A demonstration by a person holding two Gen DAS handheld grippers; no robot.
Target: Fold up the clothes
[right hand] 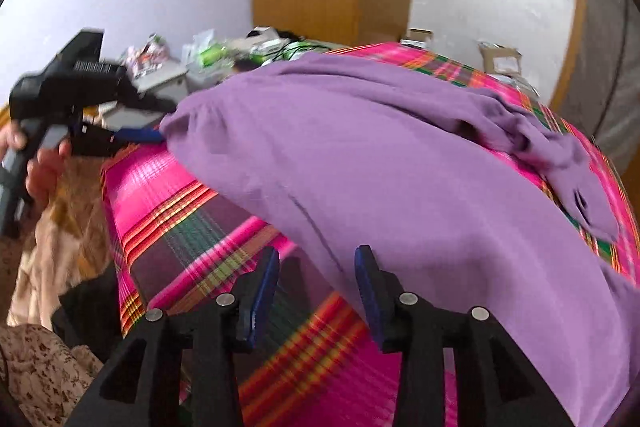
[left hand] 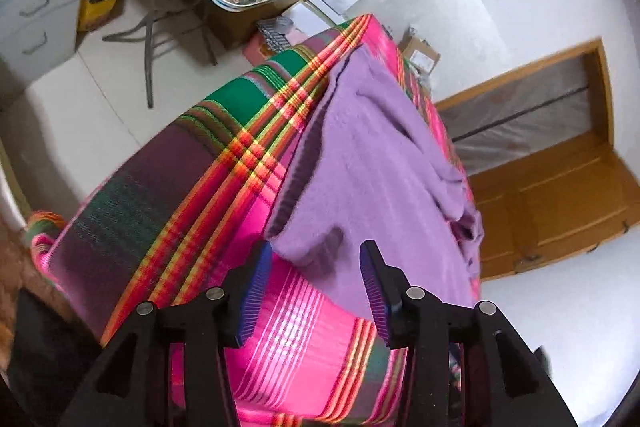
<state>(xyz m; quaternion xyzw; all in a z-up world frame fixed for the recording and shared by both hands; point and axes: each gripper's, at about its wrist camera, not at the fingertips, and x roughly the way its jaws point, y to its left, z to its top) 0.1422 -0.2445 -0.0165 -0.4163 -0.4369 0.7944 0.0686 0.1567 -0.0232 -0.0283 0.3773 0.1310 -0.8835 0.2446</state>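
Blue-padded fingers of the right gripper [right hand: 316,283] sit closest in the right wrist view, spread wide with nothing between them, hanging just over the near edge of a purple sweater [right hand: 360,163]. That sweater lies spread on a bright pink plaid blanket [right hand: 168,195] — its body fairly flat, with a bunched, twisted part, likely a sleeve or collar, rumpled toward the far right. No clean fold shows in it; whether it has been laid out for folding or opened up again, one look cannot say.

Over on the left, the left gripper [left hand: 316,267] is also gaping, holding nothing. Its view looks along the sweater from one end: the near hem corner lies right between and just ahead of its fingers, and the sweater's long axis runs away from it toward the far end of the blanket. In the right wrist view that same tool shows at the left, held in a person's hand [right hand: 44,167], its tip at the sweater's left corner.

So each tool faces an edge — the left one at the corner, the right one along the long near side. Of the two, the left looks nearer to a graspable corner.
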